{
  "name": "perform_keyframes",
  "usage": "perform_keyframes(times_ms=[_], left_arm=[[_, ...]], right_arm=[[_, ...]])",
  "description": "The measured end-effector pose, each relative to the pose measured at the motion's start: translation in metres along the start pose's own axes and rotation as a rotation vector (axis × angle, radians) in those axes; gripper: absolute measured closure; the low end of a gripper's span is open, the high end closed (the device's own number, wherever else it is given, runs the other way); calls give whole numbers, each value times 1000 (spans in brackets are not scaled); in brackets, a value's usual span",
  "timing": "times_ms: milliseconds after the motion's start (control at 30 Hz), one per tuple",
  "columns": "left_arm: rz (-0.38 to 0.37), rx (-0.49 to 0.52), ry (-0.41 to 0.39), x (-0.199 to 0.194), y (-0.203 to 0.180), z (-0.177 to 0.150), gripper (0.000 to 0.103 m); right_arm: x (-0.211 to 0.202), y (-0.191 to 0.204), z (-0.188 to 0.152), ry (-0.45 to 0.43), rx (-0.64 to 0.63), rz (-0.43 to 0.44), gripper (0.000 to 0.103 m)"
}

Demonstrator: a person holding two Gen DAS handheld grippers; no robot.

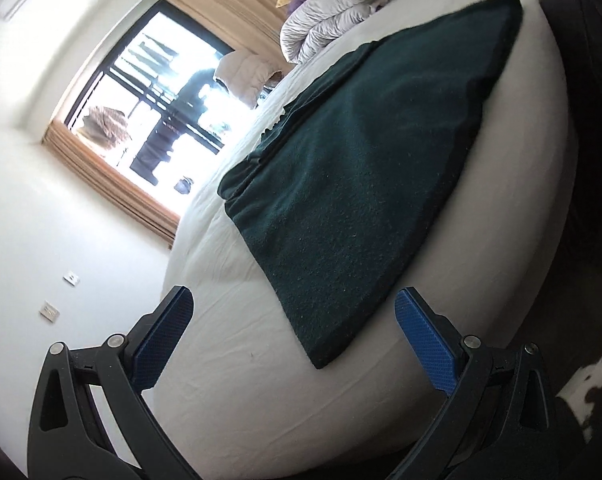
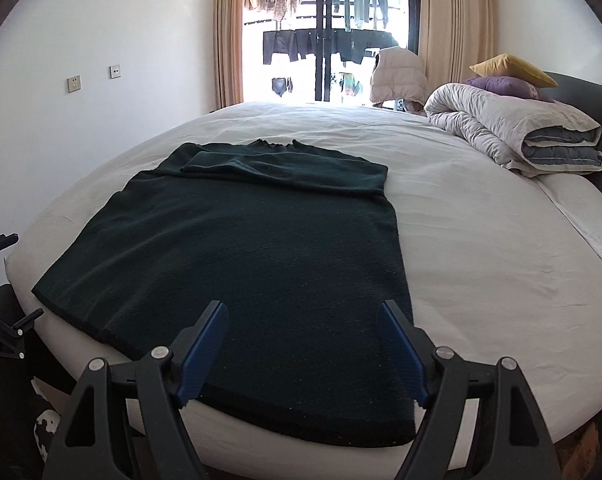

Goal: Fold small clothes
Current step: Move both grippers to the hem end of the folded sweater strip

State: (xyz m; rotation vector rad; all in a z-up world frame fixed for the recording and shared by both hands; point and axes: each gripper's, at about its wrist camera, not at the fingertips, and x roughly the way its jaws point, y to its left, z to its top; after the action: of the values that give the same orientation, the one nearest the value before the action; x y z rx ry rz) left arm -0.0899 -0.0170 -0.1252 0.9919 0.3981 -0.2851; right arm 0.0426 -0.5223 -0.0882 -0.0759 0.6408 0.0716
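Hovering at the bed's near edge, the right gripper has its blue pads spread wide over the hem of the sweater, pinching nothing. The left gripper is likewise spread and empty, off one corner of the garment and seen at a steep tilt. The dark green sweater lies flat on the white bed, a sleeve folded across its chest. Farther back sit a rolled duvet, two pillows and the window.
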Motion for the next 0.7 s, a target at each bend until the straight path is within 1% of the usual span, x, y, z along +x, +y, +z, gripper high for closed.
perform_keyframes(times_ms=[133, 233, 333, 467, 533, 567, 600, 633, 700], left_arm=[[73, 164, -33, 7, -19, -9, 0], [117, 258, -92, 5, -29, -17, 0], [154, 305, -118, 7, -34, -26, 0], [184, 314, -139, 14, -31, -31, 0], [198, 319, -152, 15, -29, -30, 9], [197, 318, -149, 17, -28, -29, 24], [191, 312, -139, 20, -27, -28, 36], [179, 302, -133, 23, -25, -27, 42], [145, 285, -122, 25, -23, -25, 66]], right_arm=[[-2, 2, -2, 4, 0, 4, 24], [-5, 1, -2, 2, 8, -1, 24], [-6, 0, -3, 0, 8, -9, 24], [-10, -1, -3, -4, -14, -24, 24], [-12, -1, -4, -5, -31, -37, 24], [-14, 0, -5, -3, -45, -47, 24], [-16, 0, -6, -2, -62, -56, 24], [-18, 2, -8, 0, -87, -69, 24], [-21, 8, -13, 11, -167, -96, 24]])
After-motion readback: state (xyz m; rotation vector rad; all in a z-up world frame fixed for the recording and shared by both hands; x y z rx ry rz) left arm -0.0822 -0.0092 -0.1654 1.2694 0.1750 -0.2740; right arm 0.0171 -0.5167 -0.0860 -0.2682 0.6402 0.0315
